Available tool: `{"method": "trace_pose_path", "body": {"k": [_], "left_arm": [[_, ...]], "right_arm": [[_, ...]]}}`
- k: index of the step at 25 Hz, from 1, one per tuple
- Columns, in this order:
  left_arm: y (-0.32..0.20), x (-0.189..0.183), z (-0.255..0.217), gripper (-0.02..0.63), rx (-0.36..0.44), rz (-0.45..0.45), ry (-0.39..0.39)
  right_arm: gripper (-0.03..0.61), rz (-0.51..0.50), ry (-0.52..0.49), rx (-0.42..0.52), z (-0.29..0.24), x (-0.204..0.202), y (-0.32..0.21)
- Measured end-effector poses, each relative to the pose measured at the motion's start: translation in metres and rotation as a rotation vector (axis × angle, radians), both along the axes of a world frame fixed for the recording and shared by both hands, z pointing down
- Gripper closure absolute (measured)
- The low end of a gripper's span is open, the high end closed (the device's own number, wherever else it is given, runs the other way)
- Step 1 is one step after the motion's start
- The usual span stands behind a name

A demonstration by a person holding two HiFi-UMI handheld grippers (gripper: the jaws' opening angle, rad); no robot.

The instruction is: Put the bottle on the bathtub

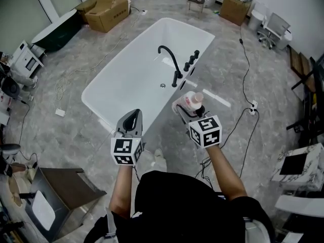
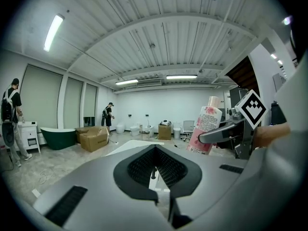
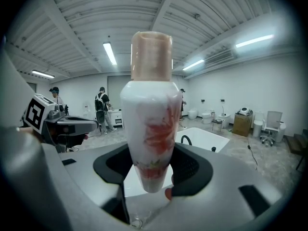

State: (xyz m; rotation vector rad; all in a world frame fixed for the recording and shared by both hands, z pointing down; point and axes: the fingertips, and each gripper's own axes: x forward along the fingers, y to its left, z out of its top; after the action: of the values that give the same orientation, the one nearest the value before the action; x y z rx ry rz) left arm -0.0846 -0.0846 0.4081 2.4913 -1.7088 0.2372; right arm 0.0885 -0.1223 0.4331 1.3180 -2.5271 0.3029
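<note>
A white bottle [image 3: 150, 124] with a red flower print and a tan cap stands upright between the jaws of my right gripper [image 3: 149, 174], which is shut on its lower end. In the head view the bottle [image 1: 188, 103] hangs above the floor just off the near right rim of the white bathtub [image 1: 116, 92], close to the black tap [image 1: 172, 65]. My left gripper [image 1: 132, 121] is shut with nothing in it, near the tub's near corner. The left gripper view shows the bottle [image 2: 205, 125] held to its right.
Black knobs [image 1: 191, 61] stand on the tub rim beside the tap. Cardboard boxes [image 1: 104, 9] and a green tub [image 1: 55, 30] lie at the far left. Black cables [image 1: 247, 75] run over the floor at right. People stand far off [image 3: 102, 107].
</note>
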Motion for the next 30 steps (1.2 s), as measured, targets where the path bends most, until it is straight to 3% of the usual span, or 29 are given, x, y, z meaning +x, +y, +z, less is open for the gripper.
{"method": "trace_pose_path", "body": {"k": [15, 23, 30], "left_arm": [[-0.129, -0.054, 0.010, 0.601, -0.016, 0.053, -0.017], [-0.168, -0.084, 0.019, 0.601, -0.029, 0.064, -0.018], [-0.183, -0.086, 0.034, 0.601, -0.041, 0.089, -0.018]], "right_arm": [[0.337, 0.013, 0.031, -0.049, 0.009, -0.062, -0.120], [0.337, 0.043, 0.018, -0.056, 0.018, -0.087, -0.159], [0.337, 0.057, 0.025, -0.080, 0.036, -0.093, -0.171]]}}
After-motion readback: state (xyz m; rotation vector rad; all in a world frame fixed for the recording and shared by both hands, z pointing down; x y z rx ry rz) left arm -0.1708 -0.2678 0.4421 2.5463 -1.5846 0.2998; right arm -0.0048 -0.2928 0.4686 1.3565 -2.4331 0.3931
